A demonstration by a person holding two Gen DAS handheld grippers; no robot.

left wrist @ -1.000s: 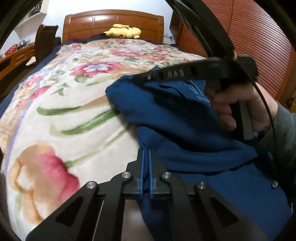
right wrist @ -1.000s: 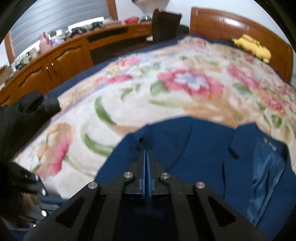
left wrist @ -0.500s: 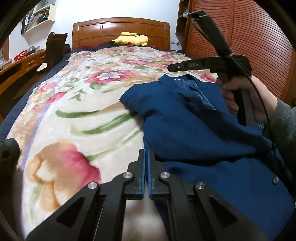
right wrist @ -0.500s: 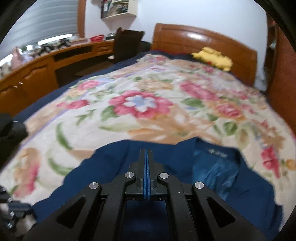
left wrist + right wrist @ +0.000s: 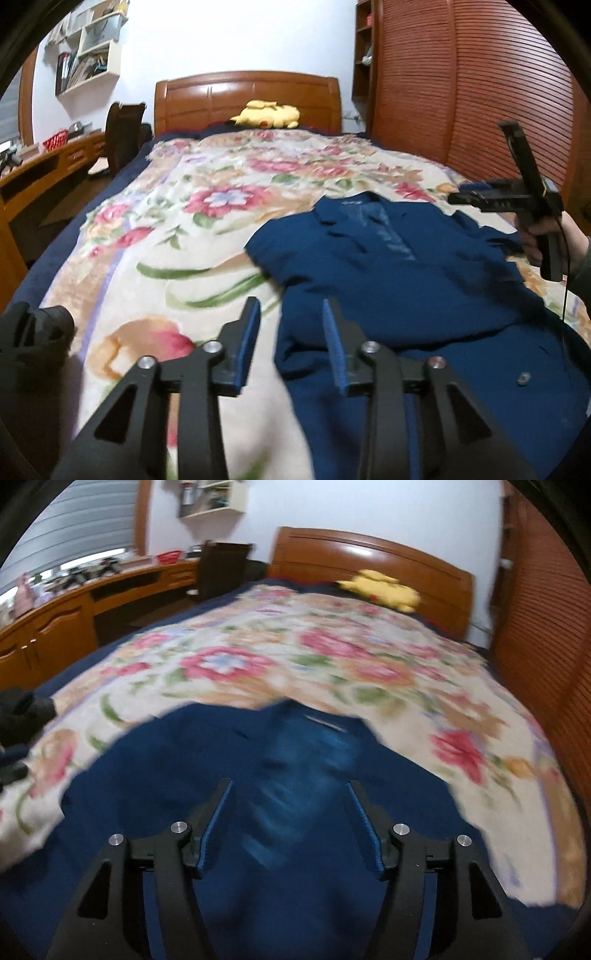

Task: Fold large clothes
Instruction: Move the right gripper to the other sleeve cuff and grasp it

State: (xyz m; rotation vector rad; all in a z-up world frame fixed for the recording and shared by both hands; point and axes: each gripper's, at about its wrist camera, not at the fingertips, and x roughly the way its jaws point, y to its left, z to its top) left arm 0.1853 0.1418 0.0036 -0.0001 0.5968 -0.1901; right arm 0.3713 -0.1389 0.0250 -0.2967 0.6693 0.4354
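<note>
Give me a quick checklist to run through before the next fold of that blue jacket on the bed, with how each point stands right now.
1. Left claw open and empty after its jaws just opened: ok.
2. Right claw open and empty, likewise just opened: ok.
3. Blue jacket lying on the floral blanket: ok.
4. Jacket smooth and flat: not ok, creases show.
5. Collar facing the headboard: ok.
6. Hem position: cannot tell.

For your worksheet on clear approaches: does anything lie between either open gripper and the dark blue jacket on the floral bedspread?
Nothing visible does. The left gripper and right gripper stand open above the dark blue jacket, with no other object between them and the cloth.
</note>
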